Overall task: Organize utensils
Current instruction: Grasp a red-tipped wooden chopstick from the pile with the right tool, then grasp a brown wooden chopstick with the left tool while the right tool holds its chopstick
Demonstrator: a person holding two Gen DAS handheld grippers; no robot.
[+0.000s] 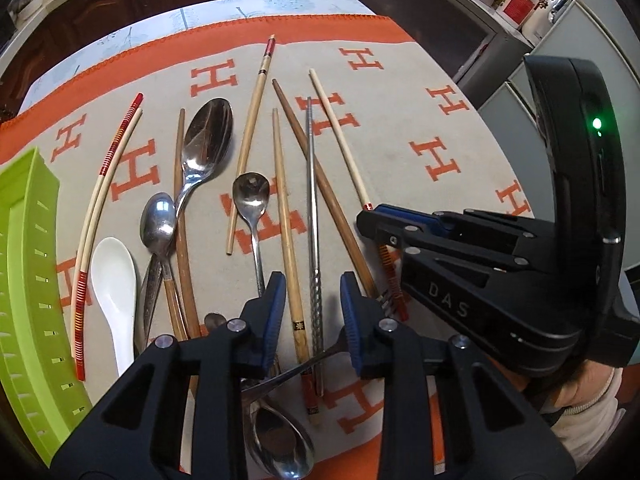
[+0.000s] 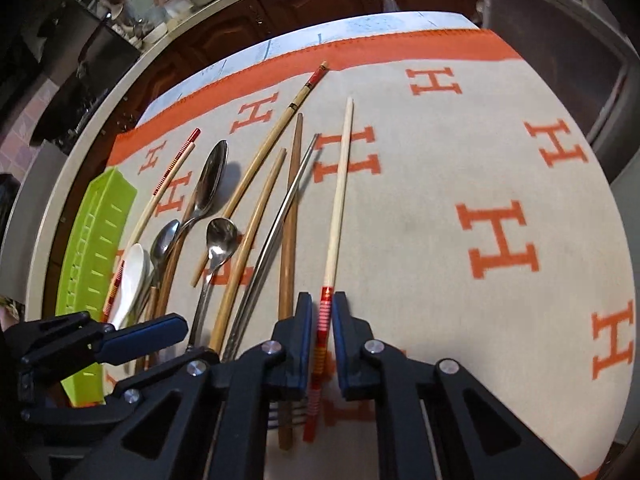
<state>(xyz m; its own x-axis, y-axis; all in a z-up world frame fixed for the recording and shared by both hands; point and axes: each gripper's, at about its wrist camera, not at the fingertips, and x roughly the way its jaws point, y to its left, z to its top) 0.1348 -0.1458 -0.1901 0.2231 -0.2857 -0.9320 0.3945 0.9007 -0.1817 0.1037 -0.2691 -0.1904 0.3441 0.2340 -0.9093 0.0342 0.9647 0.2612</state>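
Many utensils lie on a beige cloth [image 1: 400,128] with orange H marks: bamboo and dark wooden chopsticks, a metal chopstick [image 1: 312,200], several steel spoons [image 1: 208,136] and a white ceramic spoon [image 1: 114,280]. My left gripper [image 1: 314,312] is open low over the cloth, its fingers straddling a bamboo chopstick [image 1: 286,216] and the metal one. My right gripper [image 2: 322,320] is shut on the red-striped end of a cream chopstick [image 2: 340,184], which lies flat on the cloth. In the left wrist view, the right gripper [image 1: 370,216] sits just right of the pile.
A lime green slotted tray [image 1: 24,240] stands at the left edge of the cloth, beside two more red-tipped cream chopsticks [image 1: 104,184]. A fork [image 2: 288,412] lies partly under my right gripper. Bare cloth spreads to the right [image 2: 440,220]. Cabinets and a cluttered counter lie beyond the table.
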